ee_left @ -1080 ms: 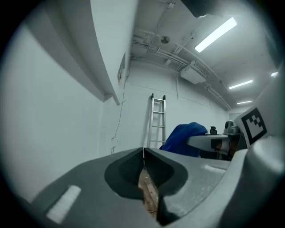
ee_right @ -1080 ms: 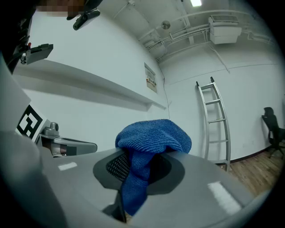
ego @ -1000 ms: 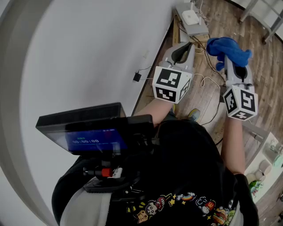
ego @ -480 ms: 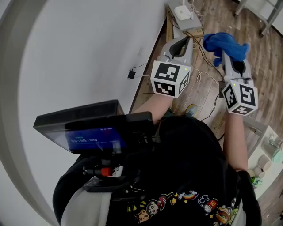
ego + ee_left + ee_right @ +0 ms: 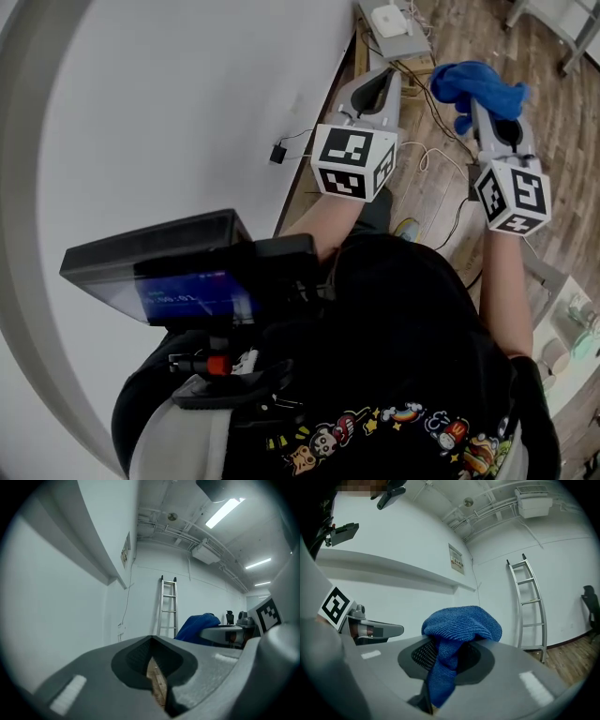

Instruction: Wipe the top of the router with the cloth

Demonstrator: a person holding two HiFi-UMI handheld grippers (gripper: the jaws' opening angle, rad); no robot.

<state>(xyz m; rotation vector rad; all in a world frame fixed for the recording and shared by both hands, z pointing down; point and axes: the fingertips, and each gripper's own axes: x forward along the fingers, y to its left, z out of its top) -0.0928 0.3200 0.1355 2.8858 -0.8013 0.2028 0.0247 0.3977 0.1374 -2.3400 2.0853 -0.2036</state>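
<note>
Right gripper view: right gripper jaws pinching blue cloth. Left gripper jaws pressed together, nothing between. Head view: white router by wall, apart from both

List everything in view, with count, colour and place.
router: one, white, on a grey base by the wall, top of head view.
cloth: one, blue, bunched in the right gripper.
cables: several, dark and pale, strewn on the wooden floor.
plug: one, black, low on the white wall.
ladder: one, silver, standing at the far wall.
screen: one, black with blue display, at the person's chest.
left gripper: one, grey, jaws together, nothing held.
right gripper: one, grey, shut on the cloth.
</note>
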